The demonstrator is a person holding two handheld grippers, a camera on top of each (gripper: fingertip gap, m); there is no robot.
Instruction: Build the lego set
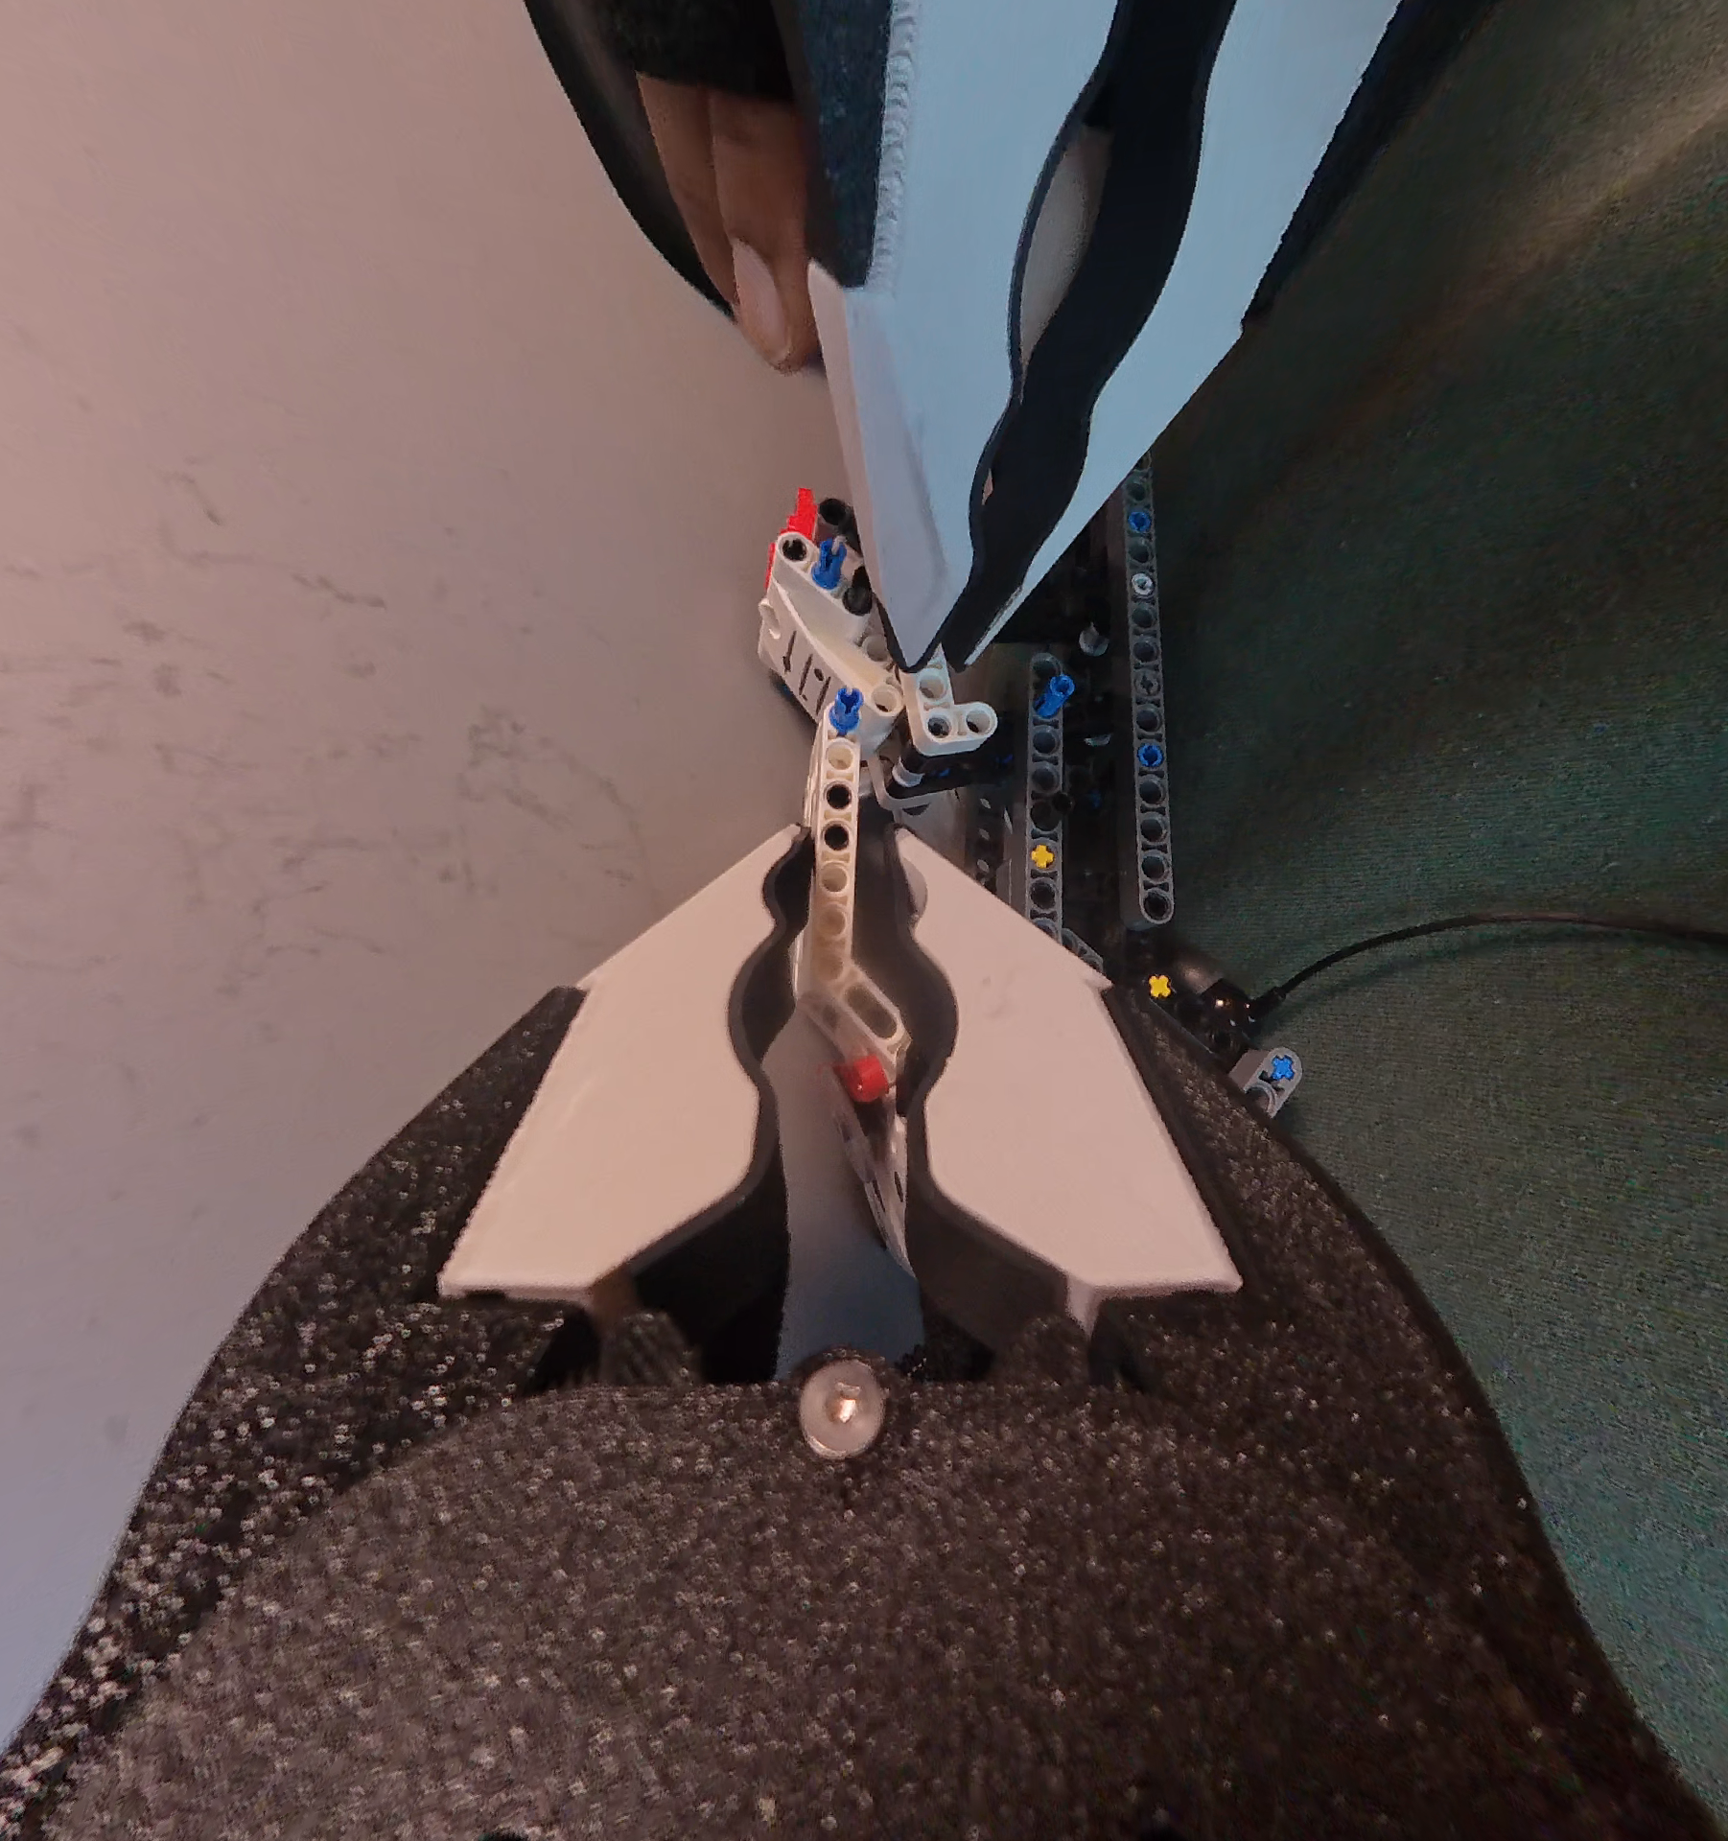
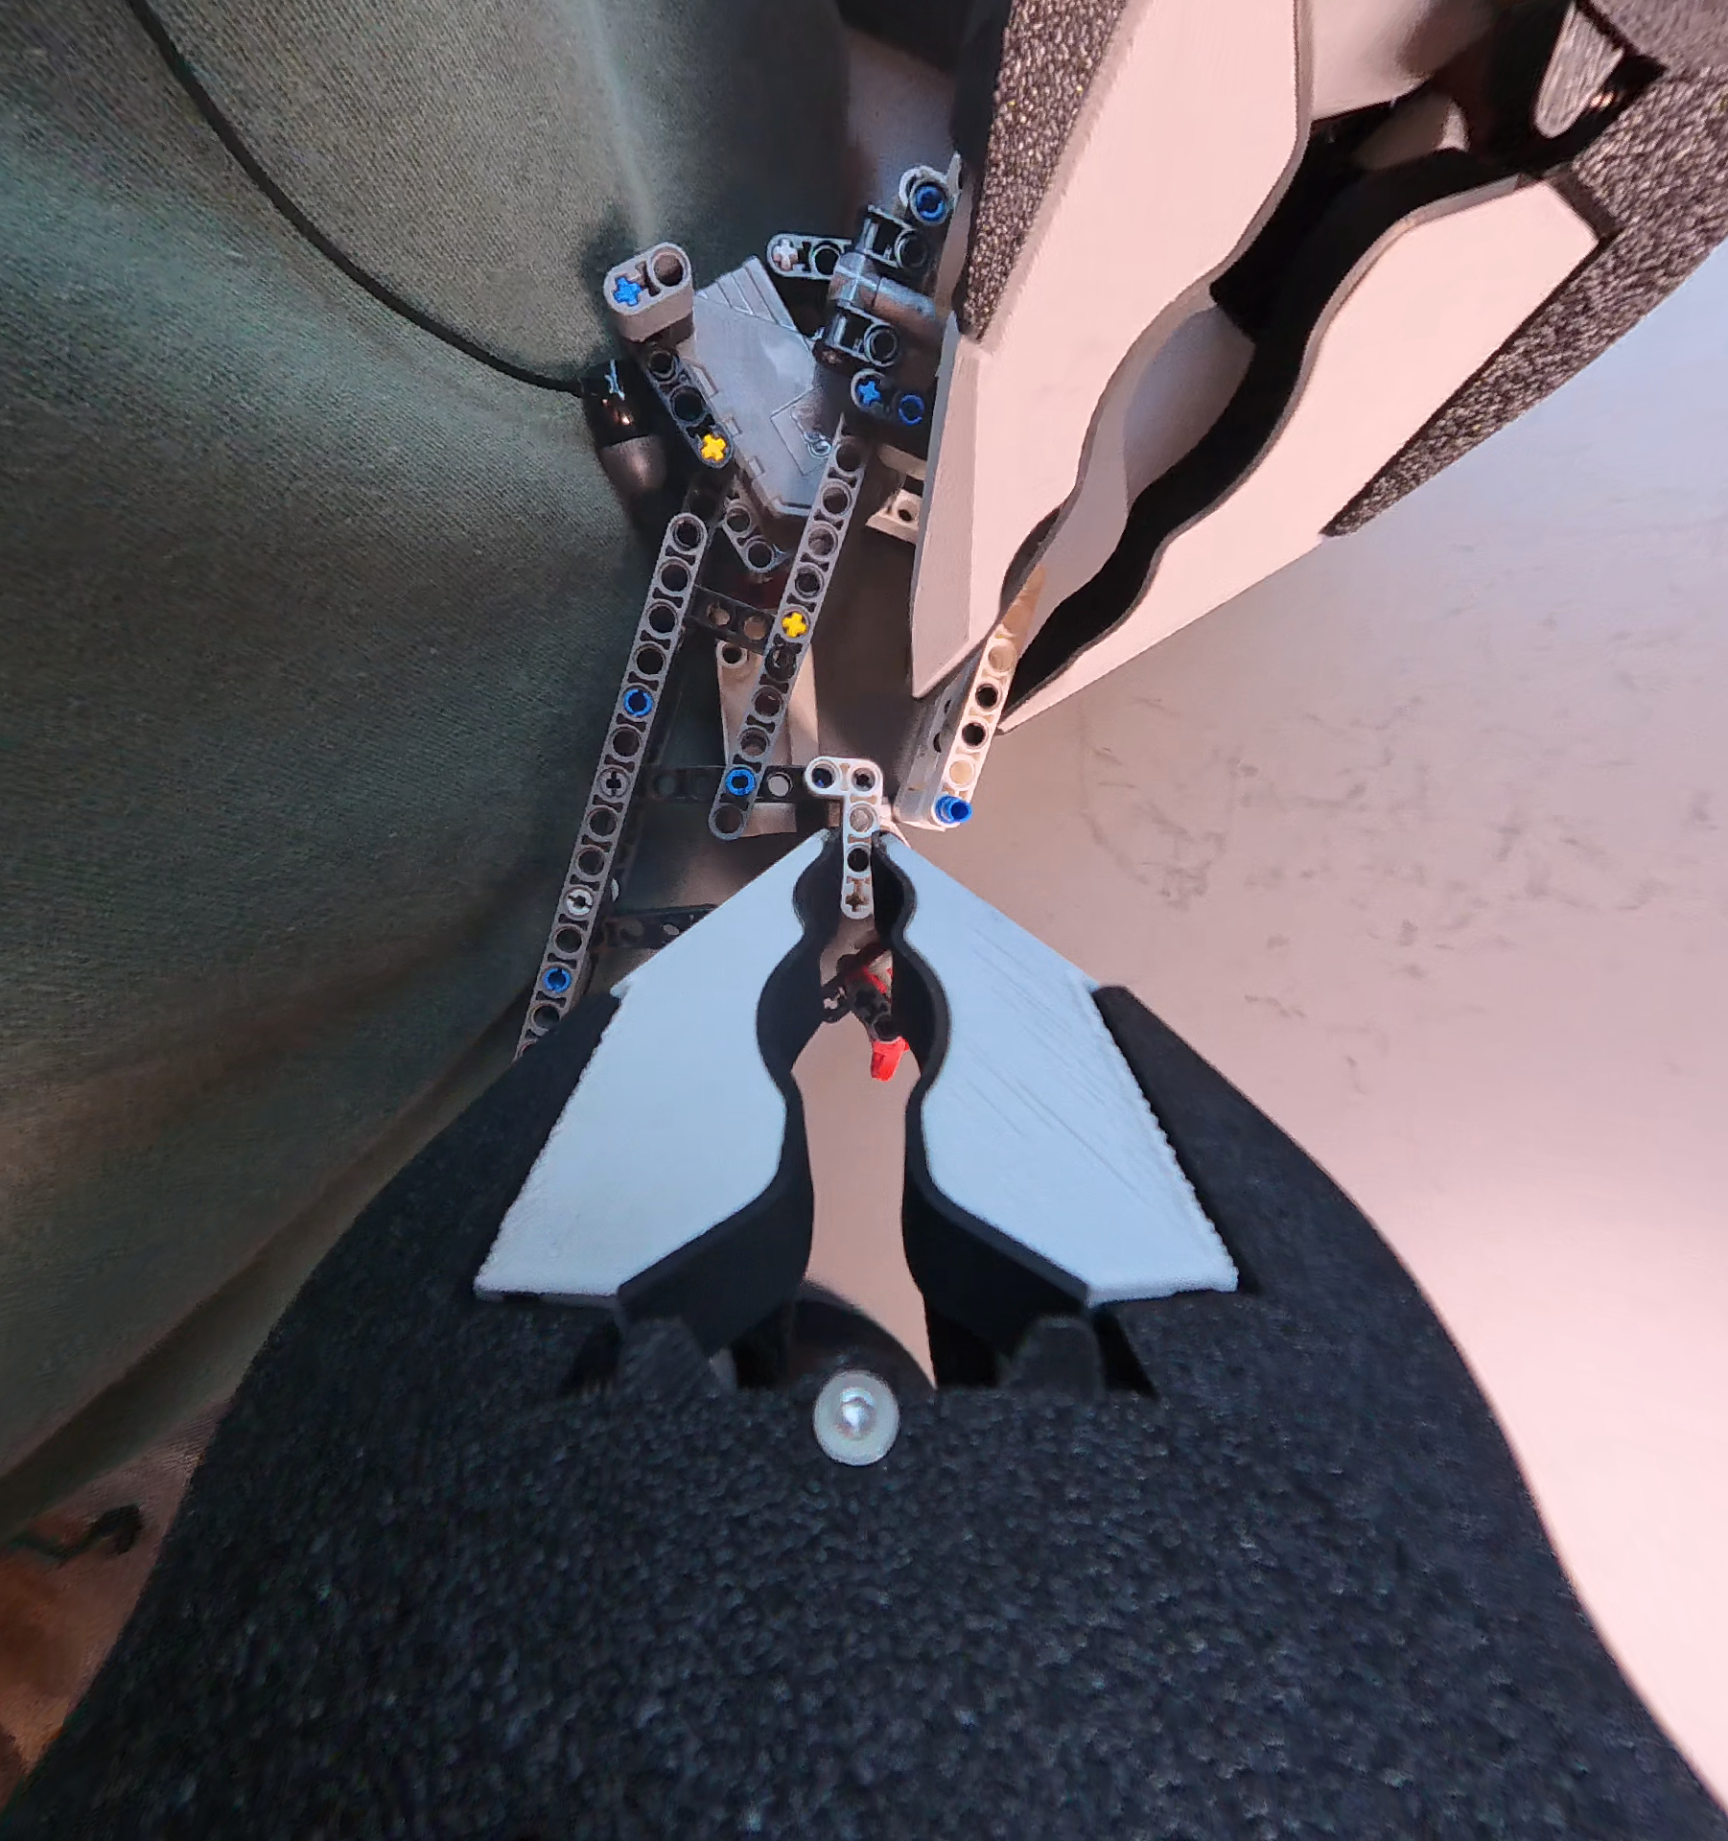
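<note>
Lego beam (image 1: pixel 833 877) sits pinched between your left gripper (image 1: pixel 845 847) fingers; right gripper (image 2: pixel 852 847) pinches the white L-piece (image 2: pixel 852 812): press squarely, keep holes aligned.

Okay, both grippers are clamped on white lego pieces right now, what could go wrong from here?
1. The right gripper pinches the small white L-shaped piece only at its fingertips, so it might twist or pop out under push.
2. The left gripper holds the long white beam, which could pivot.
3. The grey frame leans against green fabric, which may give.
</note>
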